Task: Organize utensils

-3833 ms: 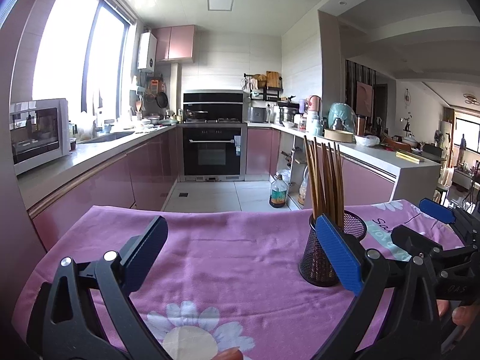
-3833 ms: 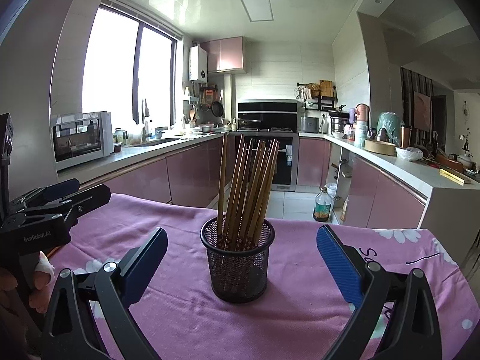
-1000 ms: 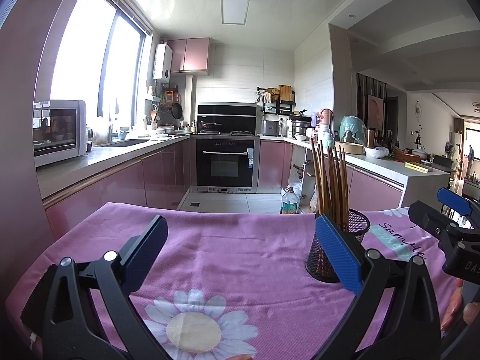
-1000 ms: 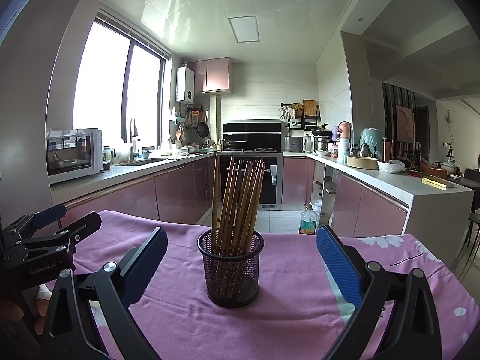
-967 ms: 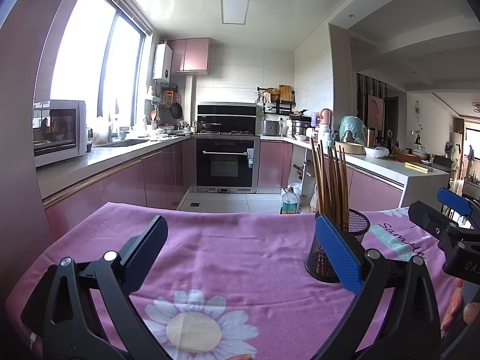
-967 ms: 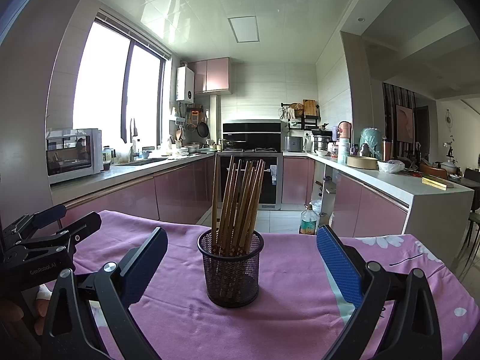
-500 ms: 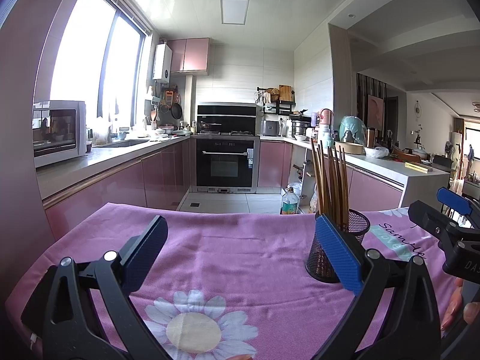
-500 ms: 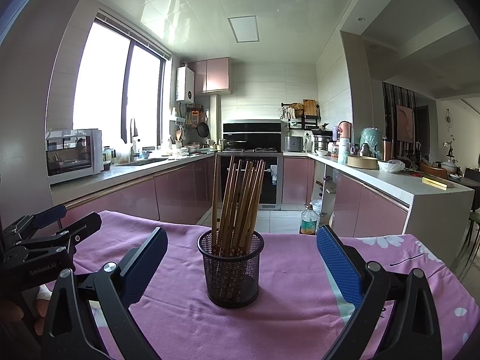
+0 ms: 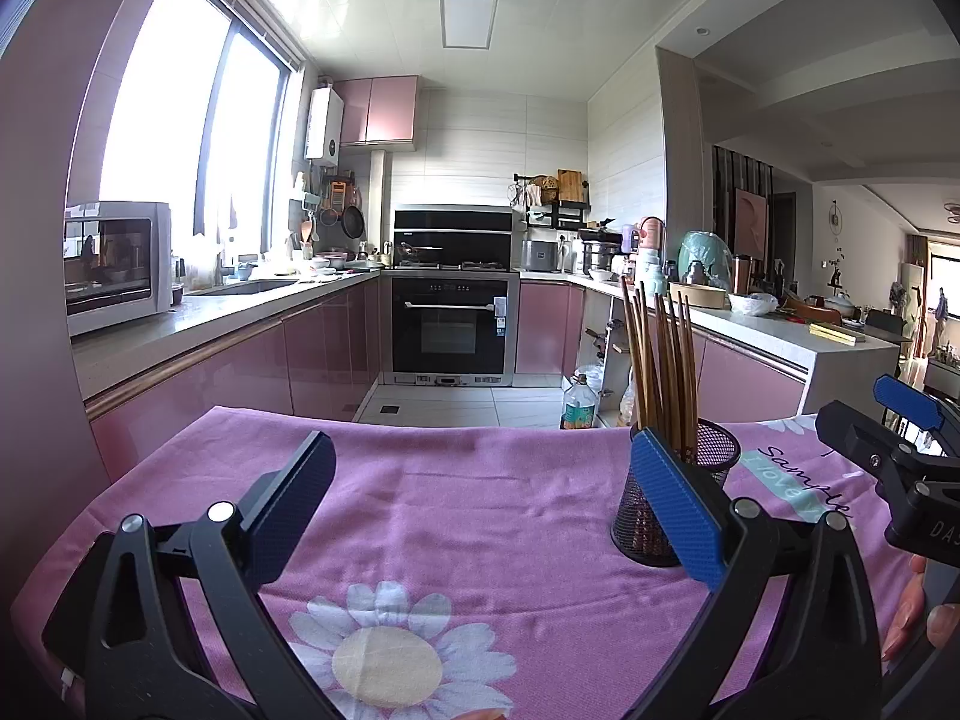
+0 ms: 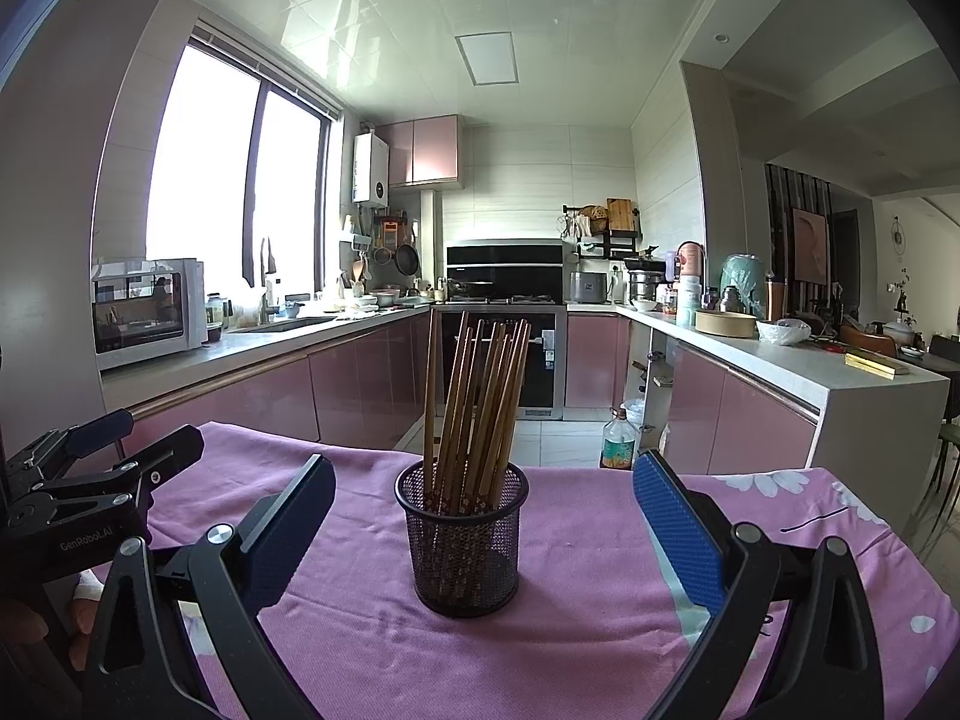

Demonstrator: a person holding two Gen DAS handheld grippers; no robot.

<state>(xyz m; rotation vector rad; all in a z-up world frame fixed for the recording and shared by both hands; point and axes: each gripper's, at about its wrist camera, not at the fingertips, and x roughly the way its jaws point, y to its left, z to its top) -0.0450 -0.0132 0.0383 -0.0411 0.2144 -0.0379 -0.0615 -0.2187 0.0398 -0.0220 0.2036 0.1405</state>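
A black mesh holder (image 10: 462,546) stands on the pink flowered tablecloth (image 10: 600,630), and several brown wooden chopsticks (image 10: 474,402) stick up out of it. My right gripper (image 10: 480,516) is open, with the holder in front of it between its blue pads, not touching. In the left wrist view the holder (image 9: 675,492) sits right of centre, partly behind the right blue pad. My left gripper (image 9: 480,492) is open over bare cloth with nothing between its fingers. Each gripper also shows at the edge of the other view.
Beyond the table's far edge is a kitchen with pink cabinets, an oven (image 9: 453,324), a microwave (image 9: 111,264) on the left counter and a white counter (image 10: 798,360) on the right. A bottle (image 10: 618,447) stands on the floor. A person's fingers (image 9: 912,612) hold the right gripper.
Since 3.8 s ago both views have tilted up and drawn back slightly from the holder. Over the last second nothing has visibly changed.
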